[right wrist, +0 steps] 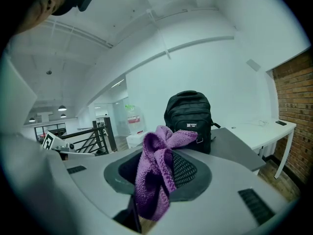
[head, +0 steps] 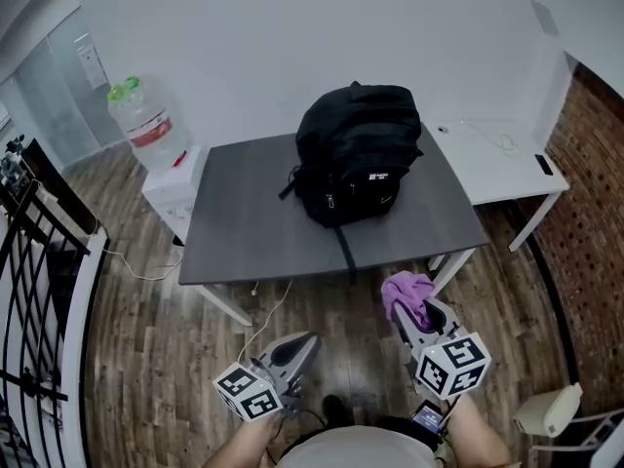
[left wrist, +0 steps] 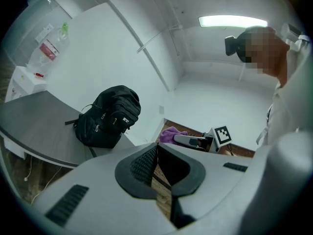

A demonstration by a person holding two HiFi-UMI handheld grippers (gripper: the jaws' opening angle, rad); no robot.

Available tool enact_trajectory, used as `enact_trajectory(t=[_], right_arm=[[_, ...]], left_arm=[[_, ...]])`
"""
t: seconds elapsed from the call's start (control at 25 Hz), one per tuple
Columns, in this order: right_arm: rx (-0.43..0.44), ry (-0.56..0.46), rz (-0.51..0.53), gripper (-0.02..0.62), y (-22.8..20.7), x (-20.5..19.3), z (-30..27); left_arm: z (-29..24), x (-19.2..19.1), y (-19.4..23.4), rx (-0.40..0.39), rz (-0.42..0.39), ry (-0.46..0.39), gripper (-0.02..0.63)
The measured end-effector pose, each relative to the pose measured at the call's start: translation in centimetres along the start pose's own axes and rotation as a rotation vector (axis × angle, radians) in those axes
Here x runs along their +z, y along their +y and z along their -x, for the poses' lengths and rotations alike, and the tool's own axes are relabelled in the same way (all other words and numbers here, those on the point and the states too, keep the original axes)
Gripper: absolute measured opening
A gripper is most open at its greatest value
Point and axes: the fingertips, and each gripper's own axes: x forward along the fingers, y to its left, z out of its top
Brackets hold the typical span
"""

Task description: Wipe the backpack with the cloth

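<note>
**Head view with both gripper views: approach stage.** The purple cloth [head: 408, 295] is already secured. The fingers of your right gripper [head: 413, 312] are clamped on it, and the right gripper view shows it bunched between the pads, with a fold standing above them and a tail hanging below. The fingers of your left gripper [head: 308, 341] are closed together with nothing between them.

The black backpack [head: 359, 154] stands upright on the grey surface [head: 244, 232], toward its far edge and right of centre, with one strap trailing over the near edge. Judged from these views, picking up the cloth is done. All the wiping is left, since no part of the cloth touches the bag.

Both grippers are held over the wooden floor [head: 146, 330], short of the near edge of the surface and well apart from the bag.

- **From the right fingers:** in the head view the backpack lies at about 11 o'clock.
- **From the left fingers:** in the head view it lies at about 1 o'clock.
- **In the right gripper view:** the bag sits just above the cloth at 12 o'clock, so you are pointing that gripper at it.
- **In the left gripper view:** the bag appears at about 10 o'clock.
</note>
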Motion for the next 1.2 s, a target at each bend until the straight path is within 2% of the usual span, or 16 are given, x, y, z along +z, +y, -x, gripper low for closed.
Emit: enact_trajectory(t=[0.4, 0.72, 0.88, 1.2], right_arm=[[0.004, -0.054, 0.068, 0.13, -3.2, 5.1, -7.4], [0.11, -0.091, 0.08, 0.13, -8.5, 9.2, -15.2], [0.162, -0.101, 0.13, 0.13, -10.9, 12.2, -18.2], [0.258, -0.147, 0.216, 0.13, -12.5, 16.2, -22.2]], left_arm=[[-6.2, 3.0, 5.1, -0.007, -0.01, 0.03, 0.005], [-14.2, 6.9, 9.8, 0.076, -0.046, -0.008, 0.005], [-18.4, 8.7, 11.7, 0.113, -0.058, -0.027, 0.005], [-23.4, 11.1, 13.8, 0.158, -0.089, -0.034, 0.005]])
